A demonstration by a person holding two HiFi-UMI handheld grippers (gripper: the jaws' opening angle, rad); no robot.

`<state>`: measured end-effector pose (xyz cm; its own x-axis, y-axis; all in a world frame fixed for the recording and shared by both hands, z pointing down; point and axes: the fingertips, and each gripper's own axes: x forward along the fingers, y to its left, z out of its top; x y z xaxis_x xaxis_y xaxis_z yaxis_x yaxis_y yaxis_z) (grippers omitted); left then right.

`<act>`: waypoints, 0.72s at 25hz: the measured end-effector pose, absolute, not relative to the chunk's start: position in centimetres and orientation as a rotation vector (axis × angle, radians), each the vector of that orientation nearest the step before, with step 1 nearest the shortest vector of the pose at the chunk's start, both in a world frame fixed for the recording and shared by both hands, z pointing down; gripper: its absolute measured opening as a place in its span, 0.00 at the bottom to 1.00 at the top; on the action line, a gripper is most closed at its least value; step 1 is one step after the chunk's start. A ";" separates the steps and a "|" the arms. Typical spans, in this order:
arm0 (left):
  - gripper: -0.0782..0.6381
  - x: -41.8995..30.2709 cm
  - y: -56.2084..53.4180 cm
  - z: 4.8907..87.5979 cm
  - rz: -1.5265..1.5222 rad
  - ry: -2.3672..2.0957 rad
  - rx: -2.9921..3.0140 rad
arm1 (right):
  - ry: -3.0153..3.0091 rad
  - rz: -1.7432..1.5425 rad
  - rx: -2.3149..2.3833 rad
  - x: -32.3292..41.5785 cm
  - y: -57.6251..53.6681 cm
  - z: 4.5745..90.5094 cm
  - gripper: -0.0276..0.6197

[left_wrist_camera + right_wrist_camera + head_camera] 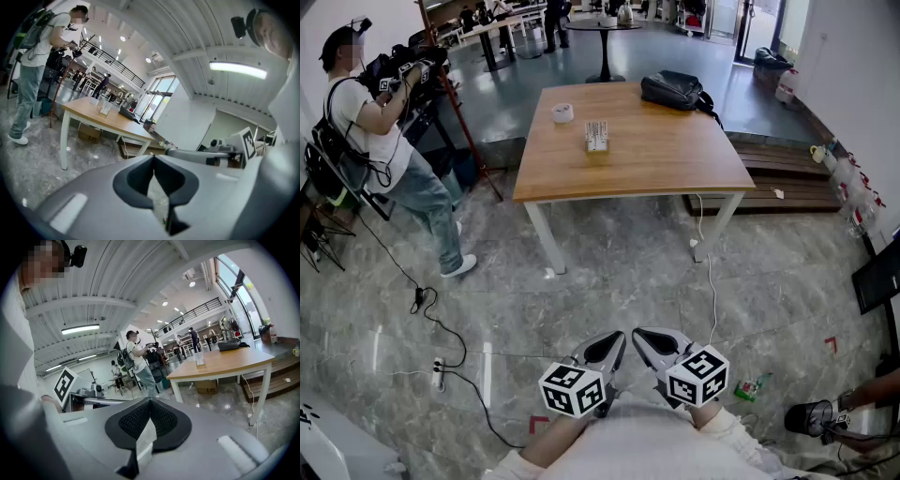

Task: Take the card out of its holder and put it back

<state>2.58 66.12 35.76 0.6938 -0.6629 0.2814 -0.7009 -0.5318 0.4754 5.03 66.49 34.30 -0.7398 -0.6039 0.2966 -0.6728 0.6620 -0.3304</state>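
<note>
Card holder [596, 136]: upright near the middle of the table [656, 164], with a pale card showing in it. Tape roll [563, 113]: on the table, just beyond and left of the holder. Black bag [675, 91]: at the table's far right corner. Left gripper [617, 339] and right gripper [641, 336]: side by side over the floor, well short of the table's near edge, both aimed toward it. Each pair of jaws is pressed together with nothing between. Bystander [384, 131]: stands off the table's left side, holding equipment. White cable [709, 272]: trails across the floor by the table's front right leg.
</note>
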 end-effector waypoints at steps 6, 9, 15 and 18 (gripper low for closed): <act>0.12 3.9 65.7 36.8 0.095 -1.011 2.315 | -2.717 0.653 1.077 6.2 65.3 35.0 0.03; 0.12 4.3 65.0 37.1 0.091 -1.005 2.296 | -2.703 0.679 1.070 6.7 65.1 35.7 0.03; 0.12 5.0 62.2 37.5 0.142 -0.983 2.315 | -2.676 0.741 1.113 7.7 61.8 36.7 0.03; 0.12 4.3 59.6 38.1 0.154 -0.986 2.313 | -2.681 0.747 1.116 7.1 59.0 37.0 0.03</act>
<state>4.32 59.58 38.11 0.7154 -0.6158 0.3301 -0.6872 -0.5346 0.4920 7.10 59.01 37.05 -0.7143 -0.6265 0.3118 -0.6974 0.6009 -0.3904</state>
